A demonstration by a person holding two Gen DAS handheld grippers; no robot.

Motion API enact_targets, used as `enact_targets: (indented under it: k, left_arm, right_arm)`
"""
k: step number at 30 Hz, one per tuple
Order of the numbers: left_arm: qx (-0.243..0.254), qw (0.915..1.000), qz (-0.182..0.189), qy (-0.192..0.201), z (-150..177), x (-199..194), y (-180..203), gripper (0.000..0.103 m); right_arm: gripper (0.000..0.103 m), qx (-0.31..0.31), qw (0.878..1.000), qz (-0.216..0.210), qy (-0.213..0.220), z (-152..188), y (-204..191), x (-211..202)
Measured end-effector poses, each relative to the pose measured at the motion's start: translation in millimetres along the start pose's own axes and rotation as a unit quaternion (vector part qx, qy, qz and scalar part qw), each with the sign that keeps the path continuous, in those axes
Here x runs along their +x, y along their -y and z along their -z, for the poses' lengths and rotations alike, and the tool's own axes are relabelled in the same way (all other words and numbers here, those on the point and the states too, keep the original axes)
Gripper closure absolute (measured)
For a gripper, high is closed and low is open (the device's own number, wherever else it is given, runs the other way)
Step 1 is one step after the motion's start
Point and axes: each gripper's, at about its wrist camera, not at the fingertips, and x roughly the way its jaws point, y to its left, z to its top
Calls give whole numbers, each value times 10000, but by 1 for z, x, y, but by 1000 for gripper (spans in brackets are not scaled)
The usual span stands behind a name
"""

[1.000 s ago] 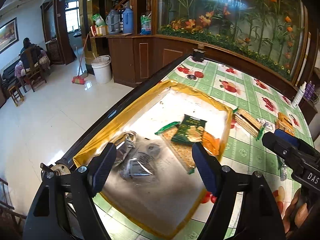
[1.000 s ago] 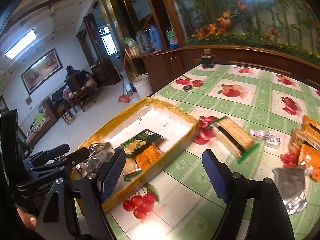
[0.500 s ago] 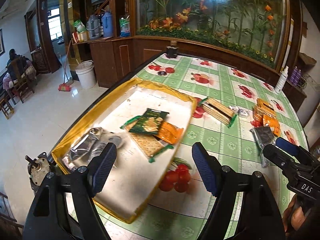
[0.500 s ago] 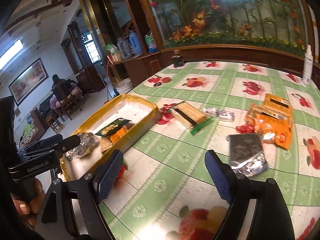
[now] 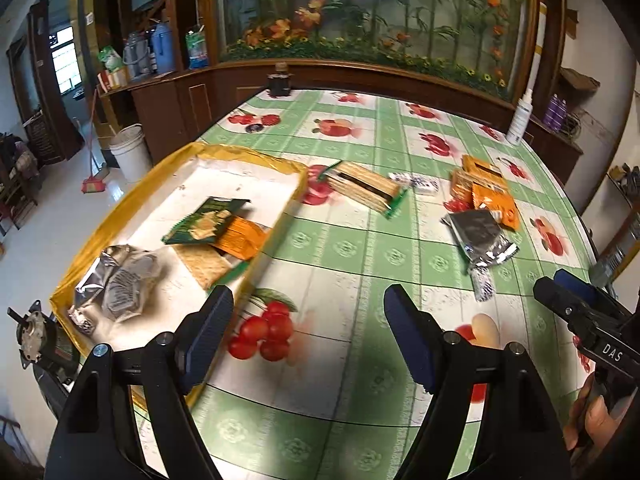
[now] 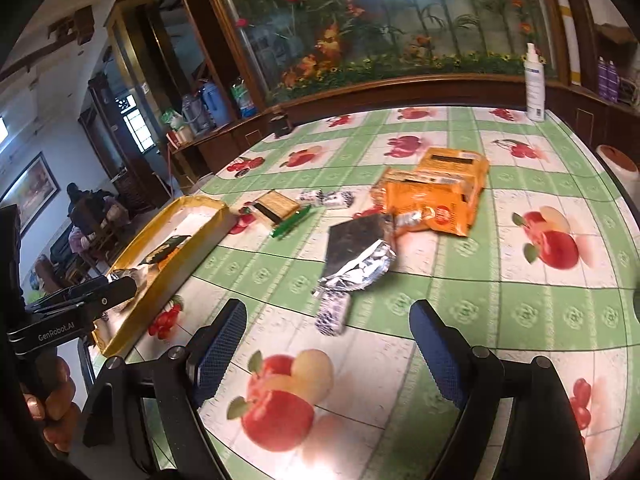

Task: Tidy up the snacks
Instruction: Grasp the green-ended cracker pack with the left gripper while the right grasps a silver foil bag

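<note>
Both grippers swung off tray (image 5: 120,216); foil packet (image 6: 352,256) ahead, unobstructed

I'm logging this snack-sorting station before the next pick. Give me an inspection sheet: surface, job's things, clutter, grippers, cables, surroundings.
Surface: tablecloth, green checks with fruit prints.
Job's things: yellow tray holds several snack packs; cracker pack, orange packs, foil pack and small wrapped sweets lie loose on the cloth.
Clutter: spray bottle, dark jar.
Grippers: left gripper and right gripper, jaws open, nothing between.
Cables: nothing seen.
Surroundings: flower mural, white bucket, seated person.
</note>
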Motion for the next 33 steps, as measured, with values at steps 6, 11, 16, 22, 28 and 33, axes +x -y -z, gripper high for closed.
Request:
enact_targets:
  k: [6, 11, 16, 22, 28, 33]
  left_arm:
    - [137, 9995, 228, -191, 7, 5, 20, 25]
    - [107, 9987, 377, -317, 7, 11, 26, 25]
    - [-56, 9973, 541, -484, -2, 26, 25, 25]
    - [-472, 9951, 542, -680, -25, 55, 25, 25]
    - [-1320, 9871, 490, -762, -61, 94, 24, 25]
    - [-1626, 9818, 291, -939, -86, 133, 30, 25]
  right_arm:
    - [17, 46, 9999, 158, -33, 8, 14, -5]
    - [17, 100, 9997, 200, -26, 8, 22, -6]
    - [17, 60, 9997, 227, -95, 5, 19, 1]
    - [17, -12, 9996, 238, -159, -1, 10, 12]
    - [17, 8, 9995, 255, -209, -6, 11, 21]
    - [17, 51, 9993, 250, -275, -18, 14, 34]
